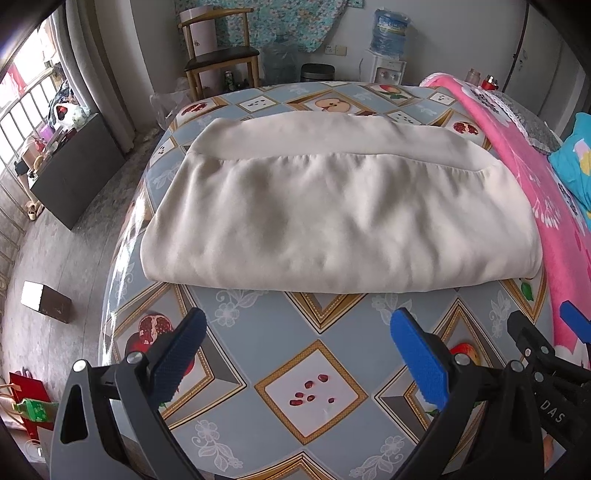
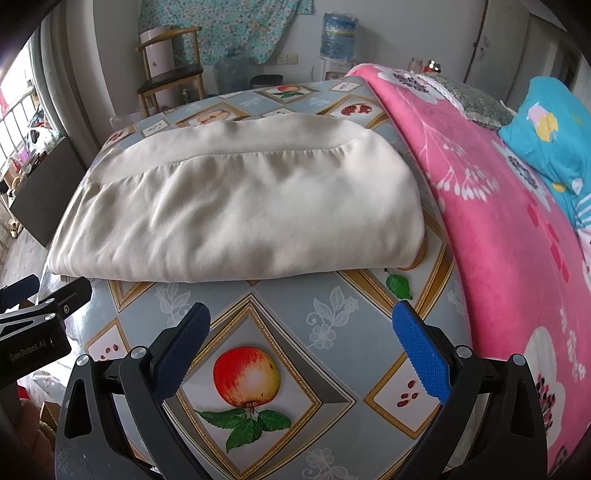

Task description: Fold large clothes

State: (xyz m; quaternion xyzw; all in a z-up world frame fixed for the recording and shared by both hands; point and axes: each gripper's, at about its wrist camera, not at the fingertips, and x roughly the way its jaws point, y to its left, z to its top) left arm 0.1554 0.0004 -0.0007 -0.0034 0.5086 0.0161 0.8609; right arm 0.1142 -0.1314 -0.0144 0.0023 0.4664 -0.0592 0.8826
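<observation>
A cream garment (image 1: 332, 210) lies folded into a thick rectangle on the fruit-patterned tablecloth (image 1: 314, 391), with a hemmed band along its far edge. In the right wrist view the same cream garment (image 2: 236, 206) lies ahead and to the left. My left gripper (image 1: 299, 354) hovers over the tablecloth in front of the garment's near fold, open, with nothing between its blue pads. My right gripper (image 2: 301, 354) is also open and empty, a little short of the garment. Part of the right gripper (image 1: 546, 347) shows at the right edge of the left wrist view.
A pink flowered blanket (image 2: 498, 229) lies along the right side of the table, with a blue pillow (image 2: 554, 129) on it. A wooden chair (image 1: 218, 55), water bottles (image 1: 388, 31) and a black bin (image 1: 317, 72) stand behind the table. A dark cabinet (image 1: 74, 170) stands at left.
</observation>
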